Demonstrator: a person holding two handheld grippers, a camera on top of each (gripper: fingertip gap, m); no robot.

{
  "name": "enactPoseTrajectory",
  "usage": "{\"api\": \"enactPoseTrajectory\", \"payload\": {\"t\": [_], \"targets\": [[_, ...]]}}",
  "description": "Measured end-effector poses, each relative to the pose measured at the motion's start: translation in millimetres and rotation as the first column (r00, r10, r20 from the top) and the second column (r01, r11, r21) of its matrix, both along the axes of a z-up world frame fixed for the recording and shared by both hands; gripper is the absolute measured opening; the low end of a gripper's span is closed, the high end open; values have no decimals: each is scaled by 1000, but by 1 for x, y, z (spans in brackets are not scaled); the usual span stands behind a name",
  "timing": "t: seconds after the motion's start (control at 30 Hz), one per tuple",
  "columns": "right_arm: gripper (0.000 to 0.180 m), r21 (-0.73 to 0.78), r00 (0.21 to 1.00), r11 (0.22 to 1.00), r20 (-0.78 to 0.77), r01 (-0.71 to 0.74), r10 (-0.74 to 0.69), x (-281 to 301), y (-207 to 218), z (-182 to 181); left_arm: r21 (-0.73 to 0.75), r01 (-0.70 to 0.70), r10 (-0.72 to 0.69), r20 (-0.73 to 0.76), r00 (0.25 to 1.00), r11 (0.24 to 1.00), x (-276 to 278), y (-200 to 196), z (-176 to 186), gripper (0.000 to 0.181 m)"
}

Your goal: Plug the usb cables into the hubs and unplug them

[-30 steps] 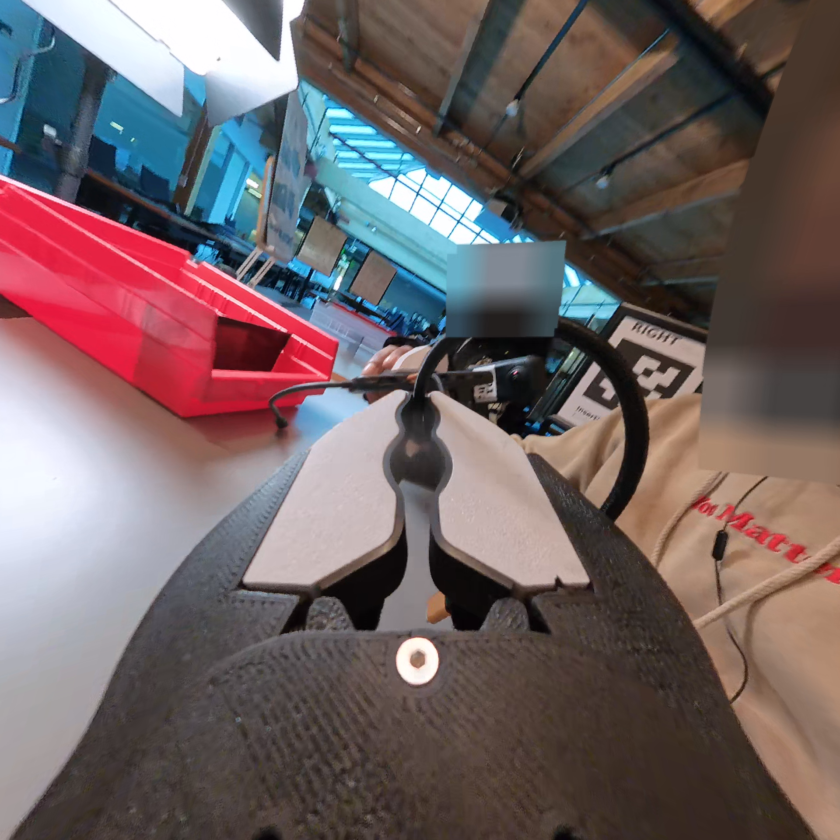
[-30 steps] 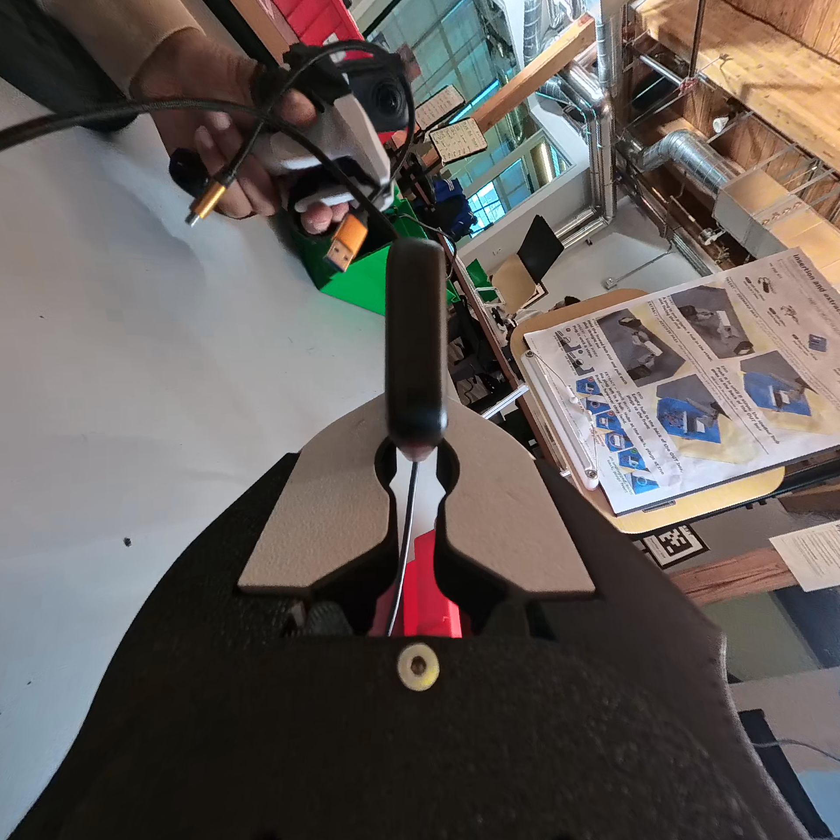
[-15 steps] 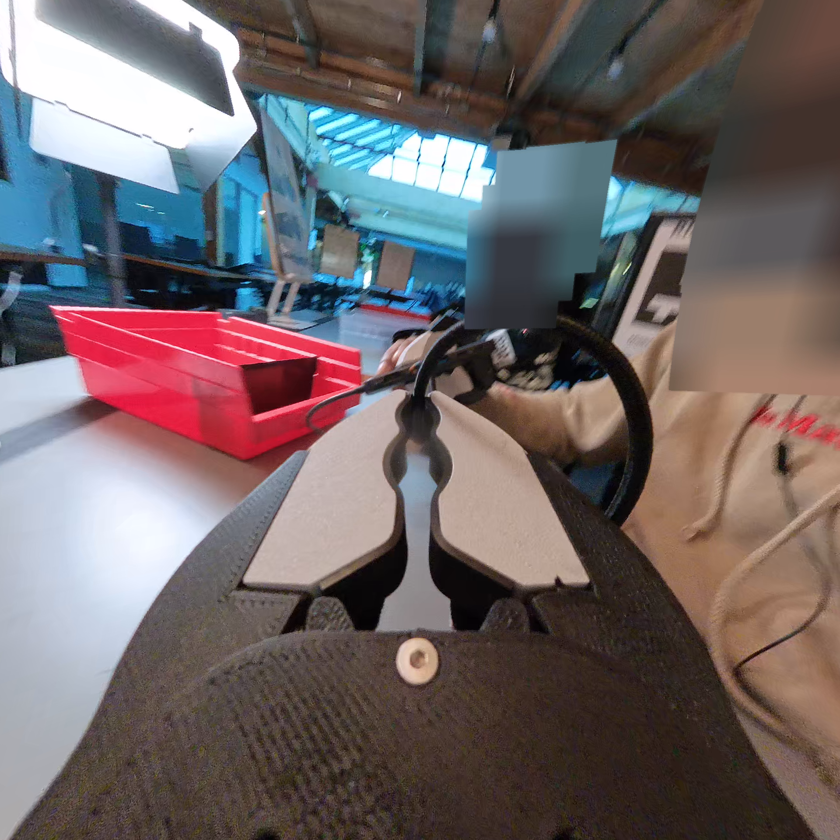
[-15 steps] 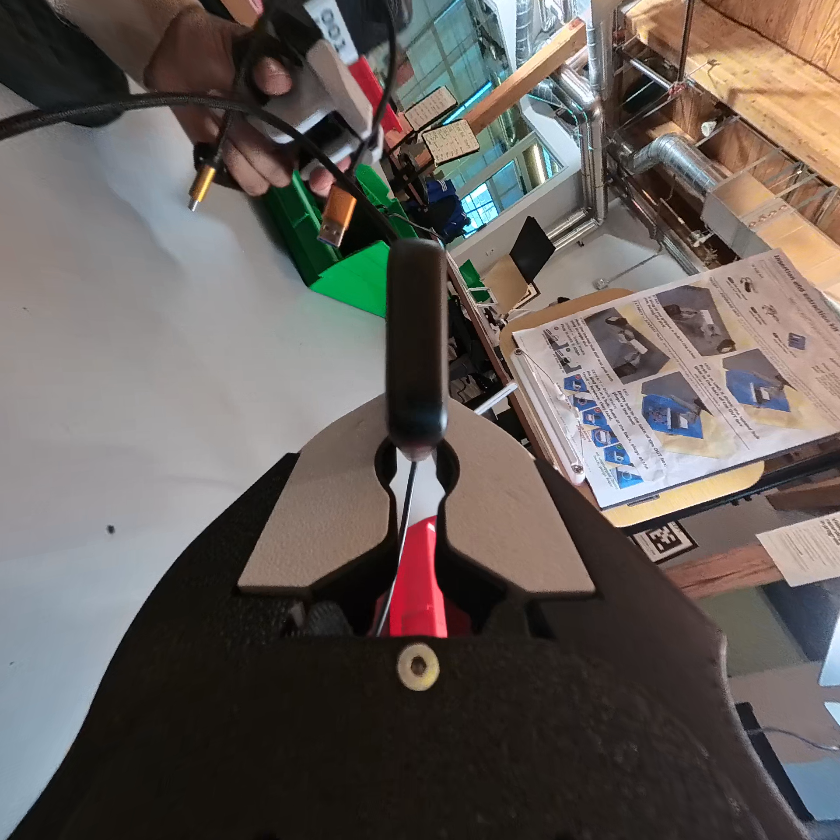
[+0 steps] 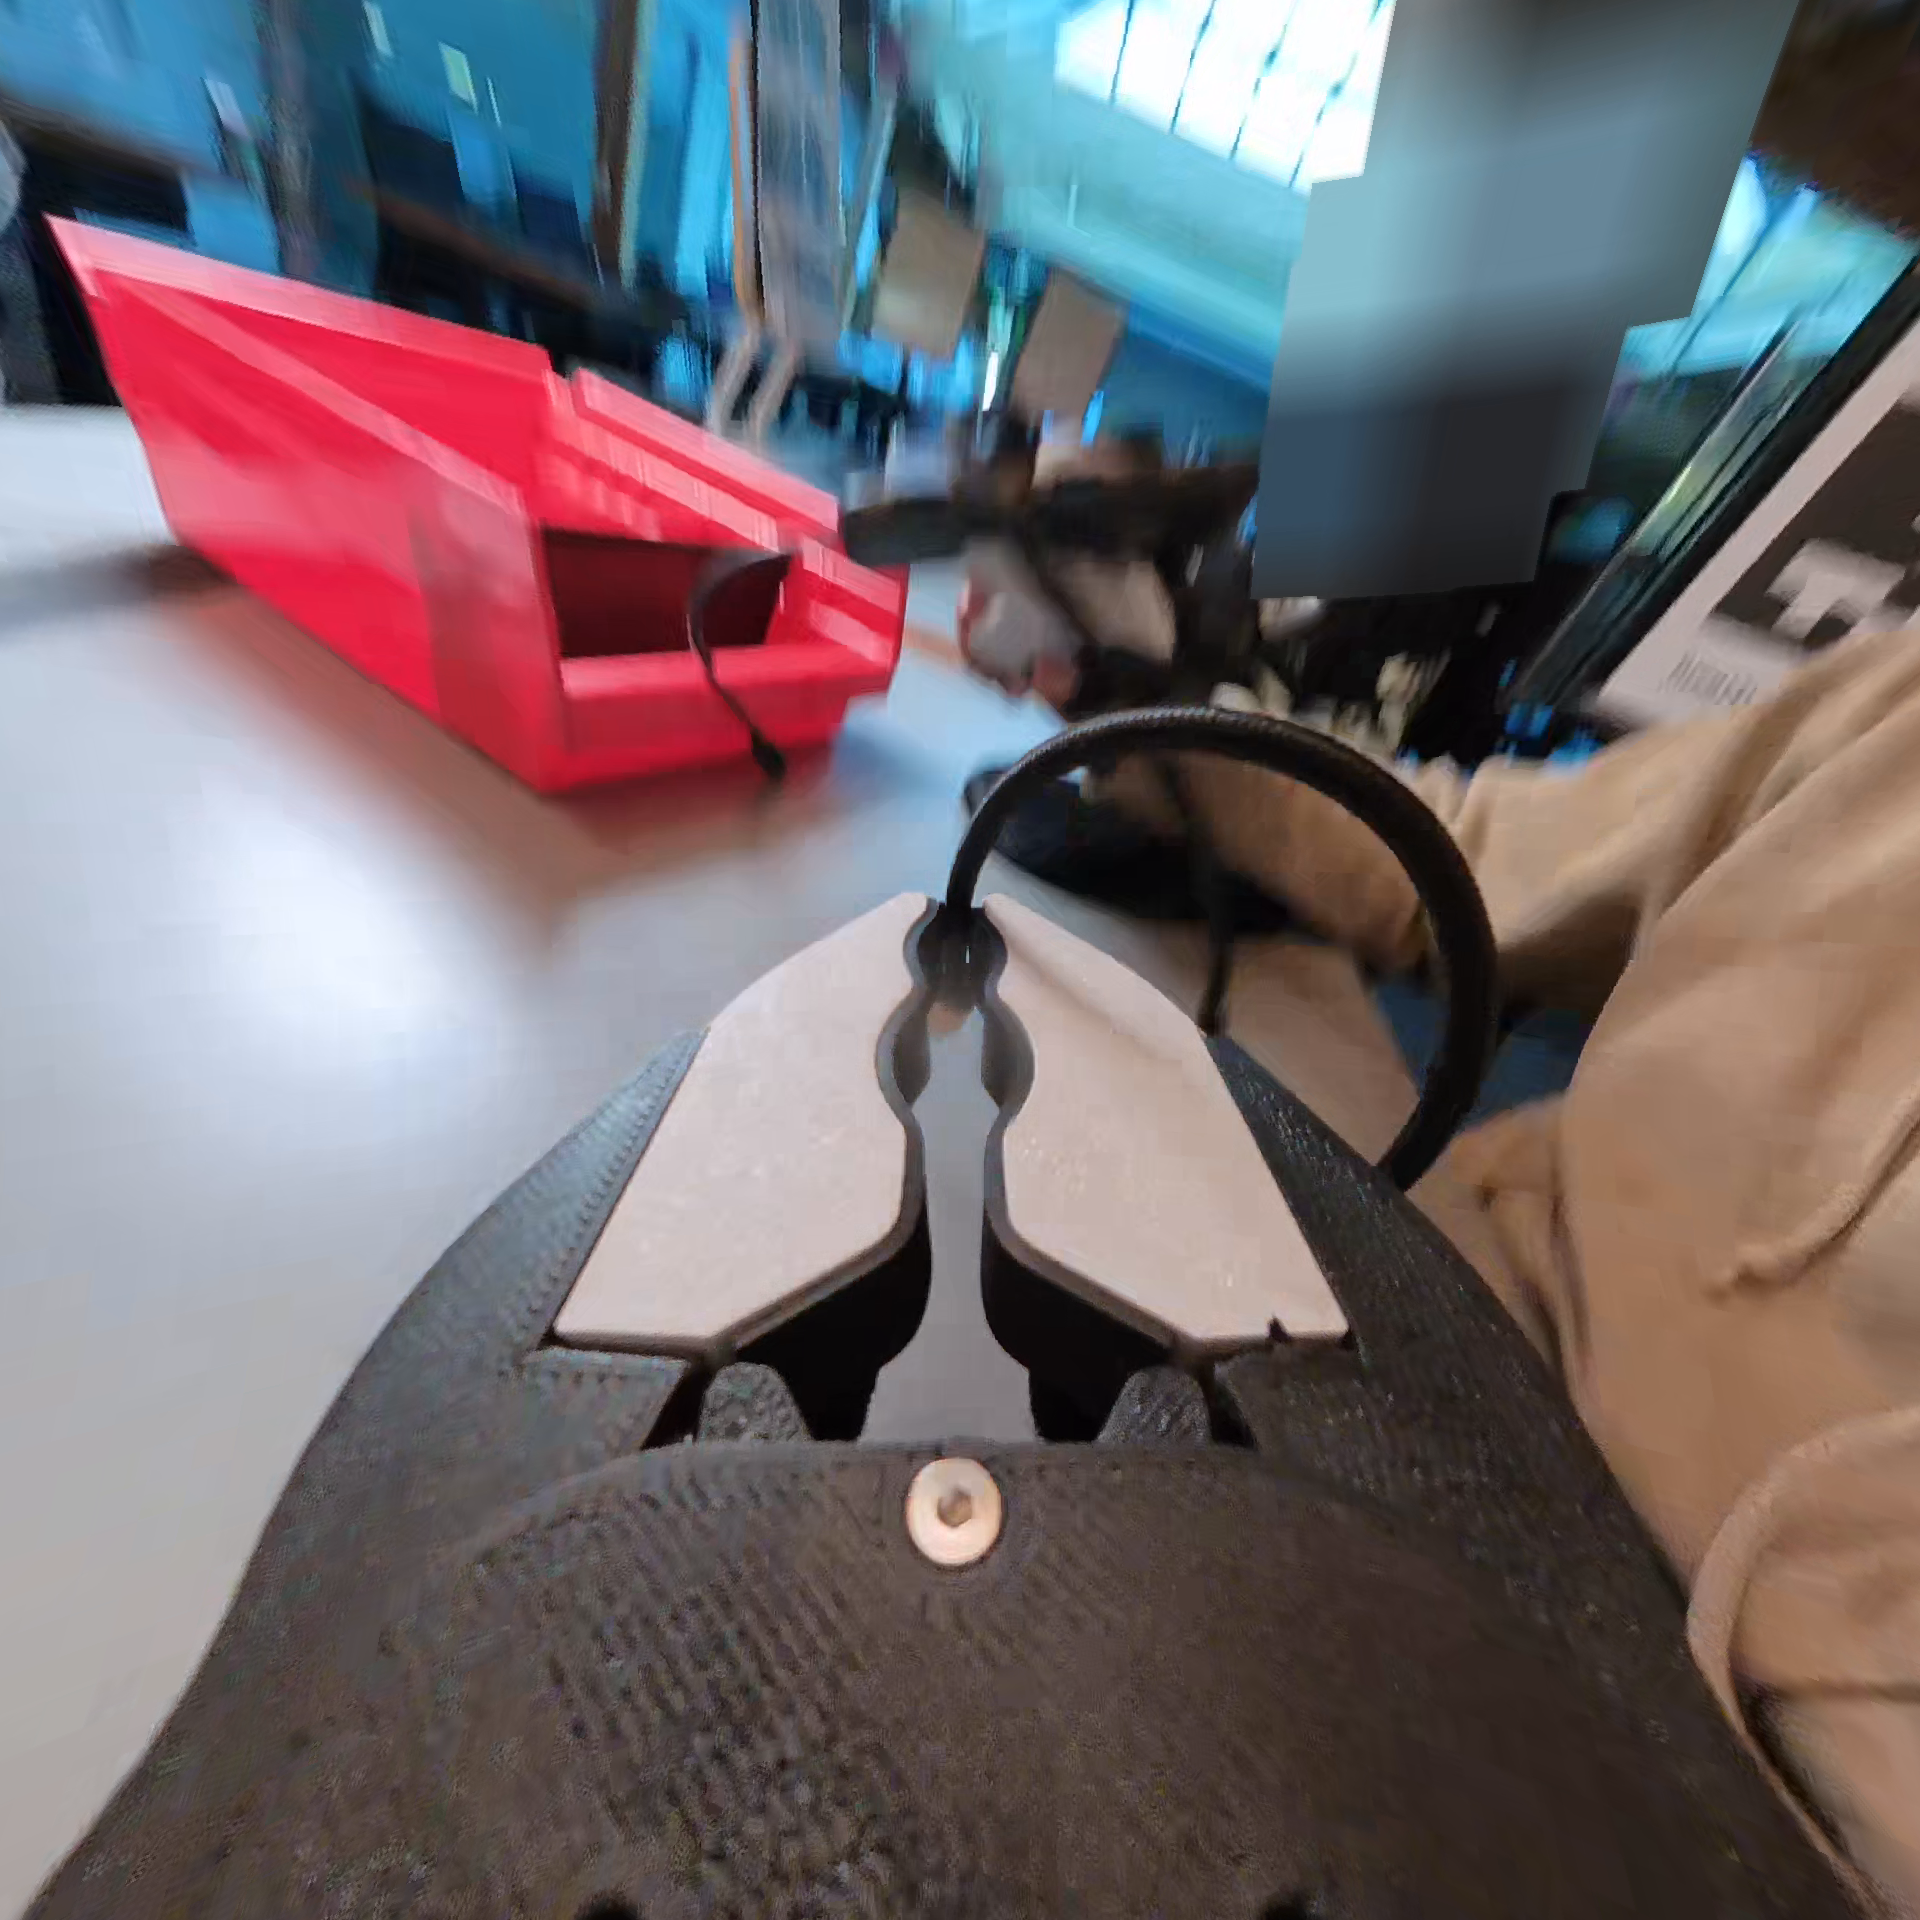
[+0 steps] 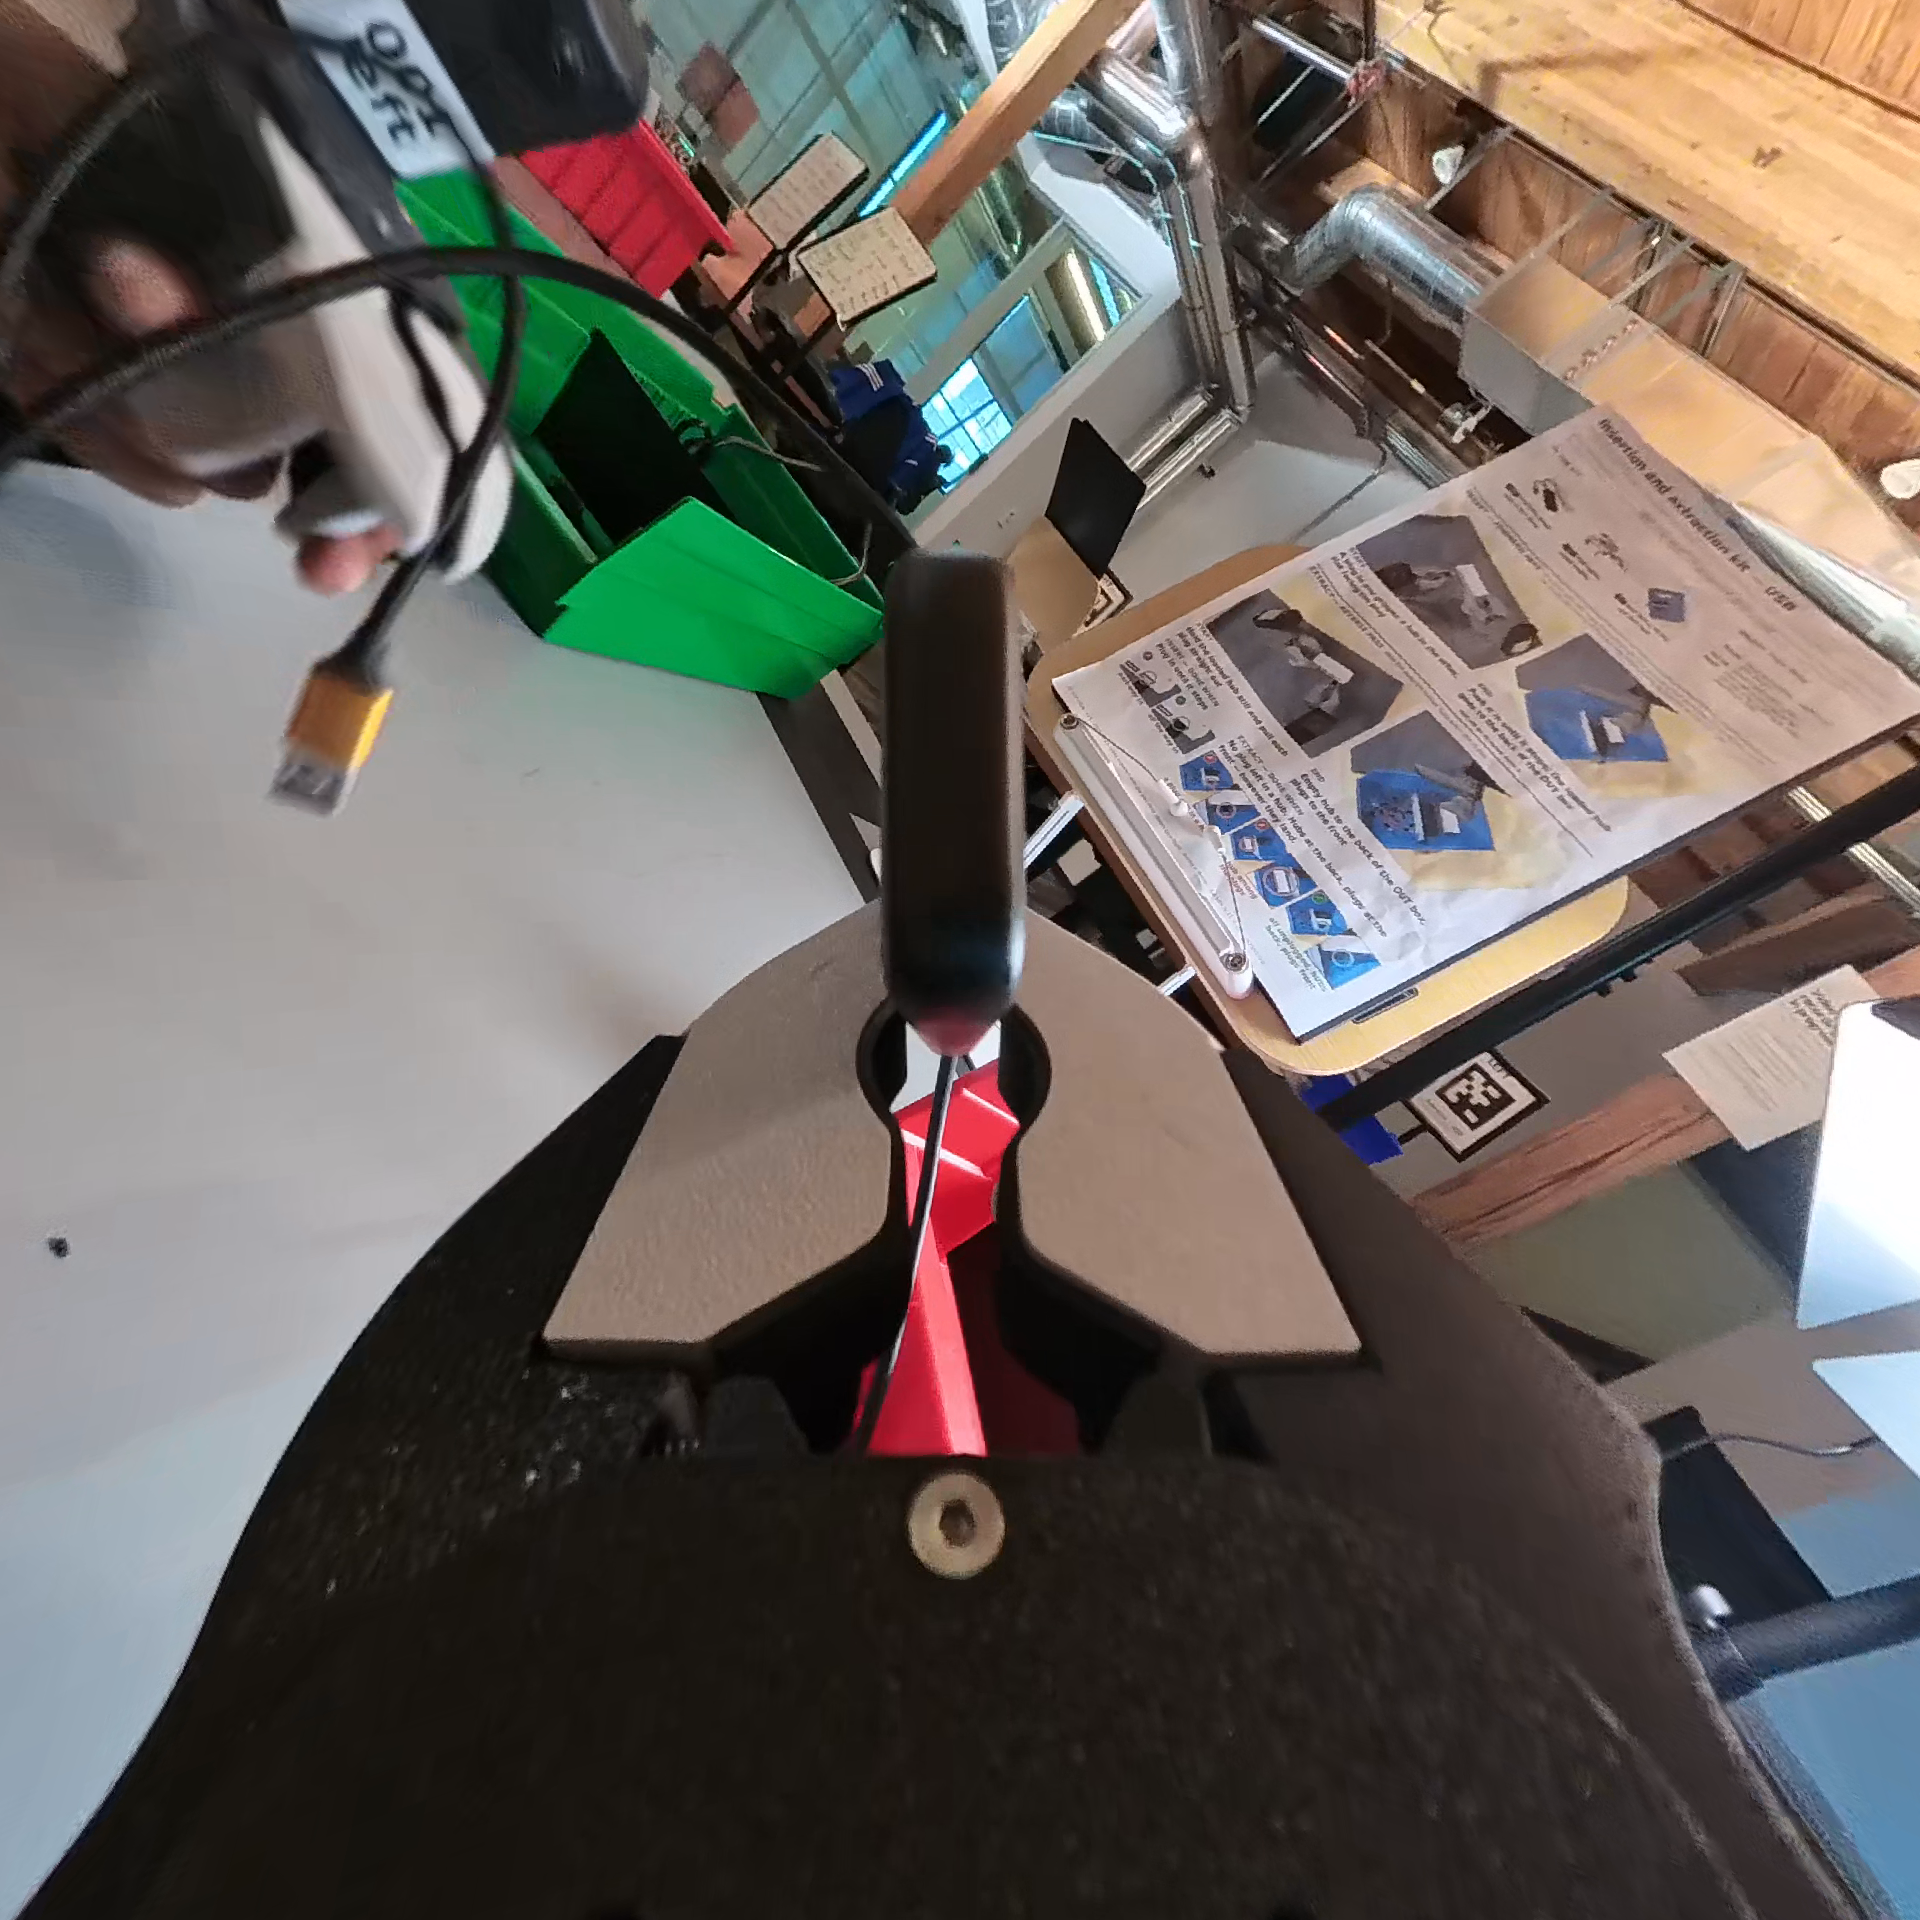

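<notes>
Our left gripper [image 5: 954, 914] is pinched shut on a black braided cable [image 5: 1351, 790], held at the very tips; from there the cable loops up and over to the right and back under the gripper body. Our right gripper [image 6: 951, 1023] is clamped on the near end of a slim black hub [image 6: 948, 769], whose long axis runs straight ahead of the jaws, with its thin lead [image 6: 914, 1236] trailing back between the fingers. From the right gripper, the cable's orange plug [image 6: 330, 738] hangs ahead and to the left, well apart from the hub, its metal tip pointing down and slightly left rather than at the hub. That gap and that mismatch of axes are what we think the coming move turns on: the plug must be swung round to line up with a port, and we cannot see any port from here. The plug sits far from our left gripper's hold, so we expect it to swing. Over the table [image 6: 312, 1039] there is open room between plug and hub; a green bin [image 6: 717, 613] lies beyond the plug, a red bin [image 5: 468, 540] ahead-left of the left gripper, with the table edge near the hub's right.
</notes>
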State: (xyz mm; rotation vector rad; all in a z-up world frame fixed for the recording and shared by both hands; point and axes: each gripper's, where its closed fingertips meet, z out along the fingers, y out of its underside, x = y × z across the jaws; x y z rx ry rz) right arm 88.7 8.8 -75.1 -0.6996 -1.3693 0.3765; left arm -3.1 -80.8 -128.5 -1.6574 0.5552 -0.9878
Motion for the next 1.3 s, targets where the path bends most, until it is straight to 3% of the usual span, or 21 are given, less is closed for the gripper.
{"api": "enactPoseTrajectory", "payload": {"t": [0.07, 0.17, 0.3, 0.47, 0.57, 0.63, 0.7, 0.93, 1.2, 1.3], "targets": [[12, 6, 1000, 1000, 4, 2, -2, 0, 0, 0, -63, 43, -56, -229, 972, 997, 3, -2, -34, 4], [12, 16, 1000, 1000, 11, 3, -3, -1, -2, -1, -94, 89, -125, -516, 847, 992, -9, -11, -65, 19], [12, 13, 1000, 1000, 11, 5, -5, -1, -1, -1, -104, 59, -116, -718, 686, 993, -51, -20, -79, 26], [12, 3, 1000, 1000, -2, 12, -12, 1, 2, 1, -88, -66, -26, -772, 635, 994, -107, -22, -70, 27], [12, 2, 1000, 1000, -4, 15, -15, 1, 2, 1, -91, -79, -5, -688, 726, 993, -98, -18, -57, 25], [12, 7, 1000, 1000, -10, 20, -20, 1, 3, 3, -121, -11, -65, -609, 790, 993, -68, -19, -53, 26], [12, 12, 1000, 1000, -15, 24, -24, 2, 3, 5, -159, 52, -135, -576, 806, 986, -36, -20, -59, 29], [12, 25, 999, 999, -18, 35, -34, 3, 3, 7, -245, 77, -221, -640, 736, 967, 2, -9, -93, 24], [12, 16, 999, 999, -16, 31, -31, 2, 3, 4, -203, 87, -204, -675, 709, 975, 9, -8, -96, 19], [12, 14, 999, 999, -13, 30, -29, 1, 2, 3, -172, 80, -178, -685, 706, 982, 11, -6, -96, 8]]}}
